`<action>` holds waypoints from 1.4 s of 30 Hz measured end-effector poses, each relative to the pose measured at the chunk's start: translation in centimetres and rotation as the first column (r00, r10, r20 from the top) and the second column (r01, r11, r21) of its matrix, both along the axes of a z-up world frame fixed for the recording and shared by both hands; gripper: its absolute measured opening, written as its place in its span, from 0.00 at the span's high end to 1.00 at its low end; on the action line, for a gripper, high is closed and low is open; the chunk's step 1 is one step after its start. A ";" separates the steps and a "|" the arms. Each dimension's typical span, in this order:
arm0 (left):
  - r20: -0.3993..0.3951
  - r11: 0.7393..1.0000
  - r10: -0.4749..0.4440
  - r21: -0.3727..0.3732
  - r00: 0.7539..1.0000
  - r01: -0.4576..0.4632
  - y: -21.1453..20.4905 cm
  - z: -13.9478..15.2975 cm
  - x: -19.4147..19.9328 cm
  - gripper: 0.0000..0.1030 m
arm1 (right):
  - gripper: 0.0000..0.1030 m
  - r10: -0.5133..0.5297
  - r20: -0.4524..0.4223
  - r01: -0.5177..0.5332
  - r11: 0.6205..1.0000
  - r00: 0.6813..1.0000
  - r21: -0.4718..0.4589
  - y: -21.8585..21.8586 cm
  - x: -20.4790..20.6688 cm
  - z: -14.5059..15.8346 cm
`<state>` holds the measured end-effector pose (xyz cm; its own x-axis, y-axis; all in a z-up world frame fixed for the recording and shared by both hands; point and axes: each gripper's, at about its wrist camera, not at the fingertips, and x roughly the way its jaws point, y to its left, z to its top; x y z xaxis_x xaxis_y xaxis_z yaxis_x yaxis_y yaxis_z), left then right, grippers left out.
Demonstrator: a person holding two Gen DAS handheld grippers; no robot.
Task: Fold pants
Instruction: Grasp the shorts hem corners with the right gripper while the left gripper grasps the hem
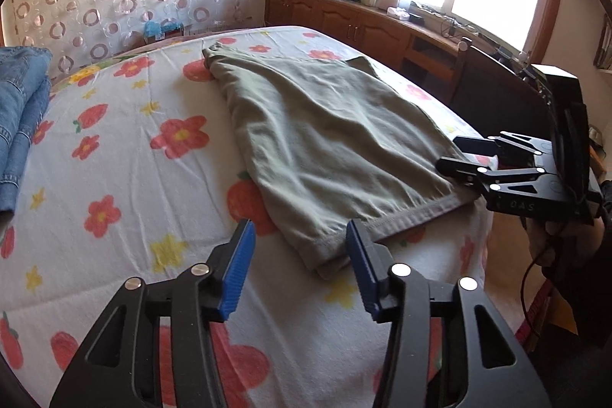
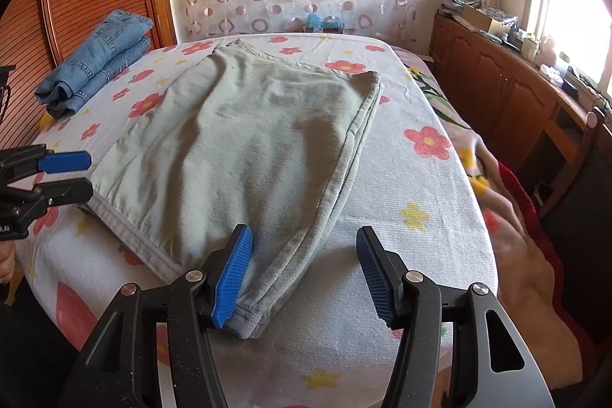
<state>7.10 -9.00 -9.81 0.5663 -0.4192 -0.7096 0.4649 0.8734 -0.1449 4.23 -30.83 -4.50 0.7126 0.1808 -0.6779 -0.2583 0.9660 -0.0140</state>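
Observation:
Olive-green pants (image 1: pixel 329 148) lie partly folded on a flowered bed sheet (image 1: pixel 134 178), hem towards me; they also show in the right wrist view (image 2: pixel 244 148). My left gripper (image 1: pixel 300 255) is open, its blue pads straddling the hem's left corner just above the cloth. It shows from the side in the right wrist view (image 2: pixel 82 174). My right gripper (image 2: pixel 304 270) is open over the hem's right corner, holding nothing. It also shows in the left wrist view (image 1: pixel 453 153).
Folded blue jeans (image 2: pixel 95 60) lie at the bed's far left corner. A wooden cabinet (image 1: pixel 363 21) with clutter runs under the window on the right. A red-and-pink blanket (image 2: pixel 535 236) hangs off the bed's right side.

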 end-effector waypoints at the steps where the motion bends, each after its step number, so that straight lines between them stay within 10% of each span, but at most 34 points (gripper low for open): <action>1: 0.001 1.000 -0.005 -0.003 1.000 0.005 -0.1 0.0 -0.1 0.55 | 0.43 0.000 0.001 0.000 1.000 1.000 0.000 0.0 0.0 0.0; 34: 0.005 0.999 -0.023 -0.025 1.000 0.023 -0.6 -1.1 -1.0 0.63 | 0.58 0.026 -0.067 -0.020 0.995 0.997 0.098 0.2 -2.7 0.5; 42: 0.007 0.999 -0.031 -0.035 1.000 0.031 -0.5 -1.2 -1.0 0.73 | 0.77 0.062 -0.081 -0.052 0.991 0.995 0.123 0.7 -2.8 0.5</action>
